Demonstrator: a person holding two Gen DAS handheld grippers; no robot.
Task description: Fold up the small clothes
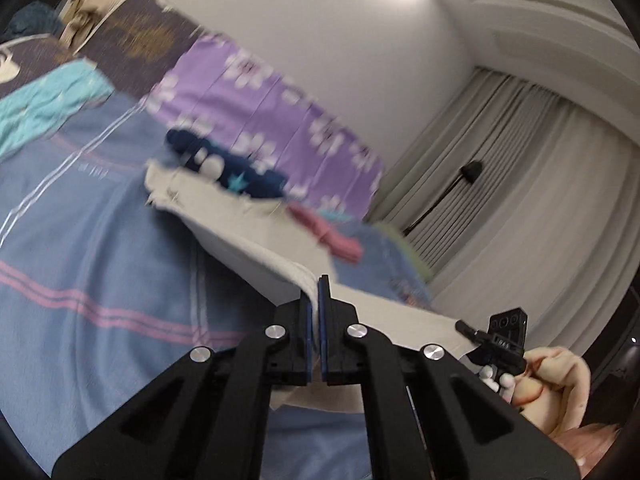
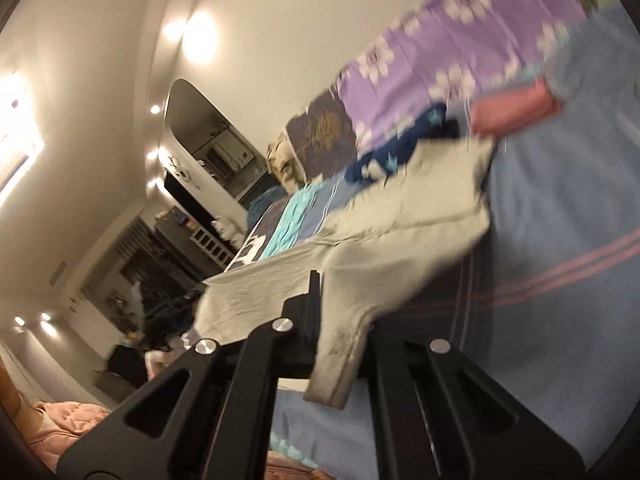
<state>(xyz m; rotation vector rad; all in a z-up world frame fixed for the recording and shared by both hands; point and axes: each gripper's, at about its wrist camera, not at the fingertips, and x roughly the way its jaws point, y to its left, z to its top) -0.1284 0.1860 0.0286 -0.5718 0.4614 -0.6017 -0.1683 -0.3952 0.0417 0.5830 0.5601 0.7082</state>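
A small pale beige garment [image 1: 240,224] hangs stretched above the blue striped bedspread [image 1: 80,240]. My left gripper [image 1: 318,284] is shut on one edge of it. My right gripper [image 2: 320,280] is shut on the other edge of the same garment [image 2: 400,216], whose cuff droops over the right finger. The right gripper's body and the hand holding it show at the lower right of the left wrist view [image 1: 500,344]. Both views are blurred by motion.
On the bed lie a navy garment with stars [image 1: 236,172], a pink folded item [image 1: 332,236], a teal cloth [image 1: 48,108], a purple flowered pillow [image 1: 272,112] and dark pillows [image 1: 136,40]. Curtains [image 1: 520,200] hang to the right. Shelves and clutter [image 2: 180,240] stand beyond the bed.
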